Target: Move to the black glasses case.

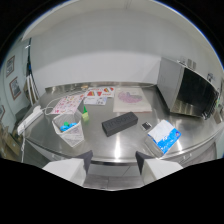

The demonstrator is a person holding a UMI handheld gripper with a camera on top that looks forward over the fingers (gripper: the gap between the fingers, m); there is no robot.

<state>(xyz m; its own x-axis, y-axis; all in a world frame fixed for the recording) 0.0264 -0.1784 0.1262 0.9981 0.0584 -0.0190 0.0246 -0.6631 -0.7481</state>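
Note:
The black glasses case (119, 123) lies flat on the steel table (100, 145), a long dark box turned at a slant. It sits well beyond my fingers, slightly right of the line between them. My gripper (114, 161) is open, with nothing between its two fingers (86, 161), and it hovers over the table's near edge.
A white mesh basket (68, 129) with blue items stands ahead on the left, a small green block (85, 115) behind it. A blue-and-white packet (164, 136) and a small dark object (146, 126) lie right of the case. Picture cards (99, 95) and paper sheets (131, 101) lie farther back. A metal appliance (187, 90) stands at the far right.

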